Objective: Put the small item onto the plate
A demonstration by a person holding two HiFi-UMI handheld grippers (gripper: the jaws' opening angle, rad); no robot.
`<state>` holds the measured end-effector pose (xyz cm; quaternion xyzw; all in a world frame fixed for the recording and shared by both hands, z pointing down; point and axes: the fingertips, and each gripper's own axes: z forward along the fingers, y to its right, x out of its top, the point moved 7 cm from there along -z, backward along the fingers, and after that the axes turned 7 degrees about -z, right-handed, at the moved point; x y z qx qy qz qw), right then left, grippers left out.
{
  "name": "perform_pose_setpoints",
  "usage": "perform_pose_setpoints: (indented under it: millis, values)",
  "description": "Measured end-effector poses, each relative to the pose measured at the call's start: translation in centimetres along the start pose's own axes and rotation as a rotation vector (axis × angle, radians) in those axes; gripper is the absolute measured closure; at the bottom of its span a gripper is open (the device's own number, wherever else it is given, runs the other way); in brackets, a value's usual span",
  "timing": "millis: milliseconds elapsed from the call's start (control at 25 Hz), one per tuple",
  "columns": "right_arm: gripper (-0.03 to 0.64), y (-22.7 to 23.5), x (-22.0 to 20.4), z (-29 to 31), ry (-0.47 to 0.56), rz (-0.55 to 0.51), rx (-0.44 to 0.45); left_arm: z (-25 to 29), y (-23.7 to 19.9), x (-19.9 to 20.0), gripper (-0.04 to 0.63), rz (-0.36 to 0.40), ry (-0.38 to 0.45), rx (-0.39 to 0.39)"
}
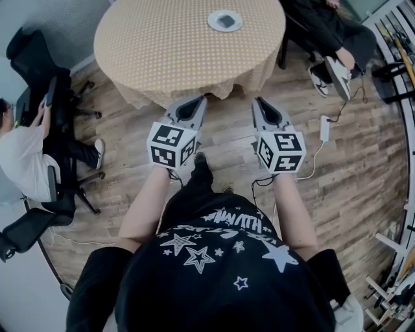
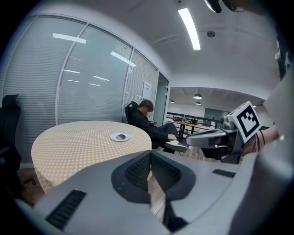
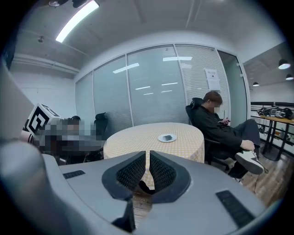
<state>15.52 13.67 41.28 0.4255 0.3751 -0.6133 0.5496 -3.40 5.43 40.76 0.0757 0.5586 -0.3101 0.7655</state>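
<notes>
Starred black shirt (image 1: 214,259) sits nearest. Beyond it, left gripper (image 1: 198,101) and right gripper (image 1: 259,101) are both closed on nothing. Small item (image 1: 226,21) lies on the plate (image 1: 211,21), at the table's (image 1: 162,52) far side. Step closer before reaching.

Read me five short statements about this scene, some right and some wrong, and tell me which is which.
1. The plate sits on the round table. True.
2. The plate is empty. False: a small dark item lies on it.
3. The right gripper holds that item. False: its fingers are shut on nothing, well short of the plate.
4. The left gripper has its fingers together with nothing between them. True.
5. A person sits beside the table. True.
</notes>
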Motion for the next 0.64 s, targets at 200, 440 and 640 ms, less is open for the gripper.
perform_pose_setpoints:
  millis: [200, 440, 640]
  values:
    - [0.574, -0.7, -0.9, -3.3, 0.005, -0.012, 0.009, -1.8, 2.4, -1.2, 0.588, 0.0, 0.007, 0.003]
    - [0.574, -2.6, -1.8, -7.5, 0.019, -0.039, 0.026, -4.6, 5.4, -2.6, 0.588, 0.01, 0.024, 0.006]
    - [0.574, -4.5, -2.7, -10.4, 0.022, -0.047, 0.037, -7.2, 7.3, -4.2, 0.588, 0.009, 0.028, 0.008]
